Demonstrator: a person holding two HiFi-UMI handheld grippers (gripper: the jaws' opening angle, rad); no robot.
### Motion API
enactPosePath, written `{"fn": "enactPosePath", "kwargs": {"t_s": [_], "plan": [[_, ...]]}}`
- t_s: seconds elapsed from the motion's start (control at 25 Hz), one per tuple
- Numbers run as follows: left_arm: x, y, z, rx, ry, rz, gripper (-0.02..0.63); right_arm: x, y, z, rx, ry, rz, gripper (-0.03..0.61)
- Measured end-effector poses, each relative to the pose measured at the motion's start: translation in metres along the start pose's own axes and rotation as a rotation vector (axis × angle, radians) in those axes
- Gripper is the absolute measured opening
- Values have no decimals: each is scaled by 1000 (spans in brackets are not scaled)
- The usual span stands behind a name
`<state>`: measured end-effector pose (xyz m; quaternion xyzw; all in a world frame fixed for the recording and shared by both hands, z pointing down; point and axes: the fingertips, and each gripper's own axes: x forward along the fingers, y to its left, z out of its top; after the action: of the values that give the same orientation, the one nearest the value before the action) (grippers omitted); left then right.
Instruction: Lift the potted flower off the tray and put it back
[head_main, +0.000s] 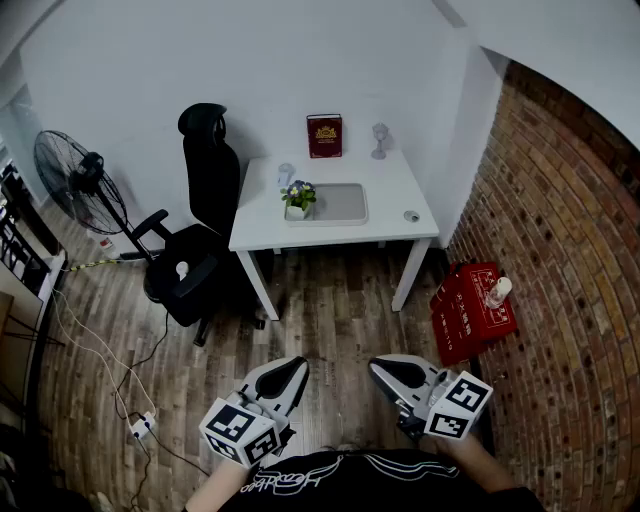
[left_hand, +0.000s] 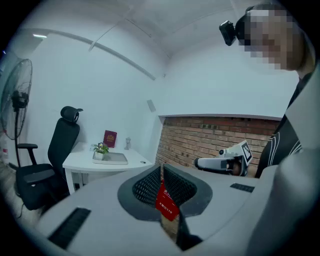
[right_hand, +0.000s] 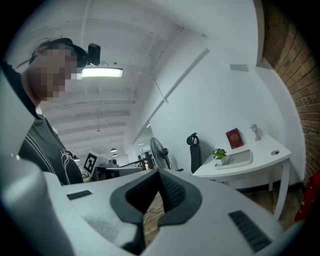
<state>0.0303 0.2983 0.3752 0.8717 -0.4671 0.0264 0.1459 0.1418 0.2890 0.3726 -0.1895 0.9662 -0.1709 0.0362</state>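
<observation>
Hovering roughly level above the floor (head_main: 340, 300), left gripper (head_main: 297, 366) and right gripper (head_main: 375, 366), fingers (left_hand: 147, 186) shut together, empty.

You have one white rectangular worktop (head_main: 400, 205) at twelve o'clock, bearing one small potted flower (head_main: 298, 197), one flat grey tray (head_main: 345, 204), one dark red book (head_main: 324, 135) and one small silver figurine (head_main: 380, 138). One black office chair (head_main: 205, 240) and one black pedestal fan (head_main: 72, 180) stand at ten o'clock. You hold two tools: one left gripper (head_main: 299, 367) and one right gripper (head_main: 376, 368).

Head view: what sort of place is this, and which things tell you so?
Likely a small office: a white desk, a black swivel chair beside it, and a standing fan.
</observation>
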Motion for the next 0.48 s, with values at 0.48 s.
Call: {"fn": "enactPosePath", "kwargs": {"t_s": [0.48], "plan": [[18,-25,5,18,-12,24,44,-41,-26,2,-54,4,-79,2]]}}
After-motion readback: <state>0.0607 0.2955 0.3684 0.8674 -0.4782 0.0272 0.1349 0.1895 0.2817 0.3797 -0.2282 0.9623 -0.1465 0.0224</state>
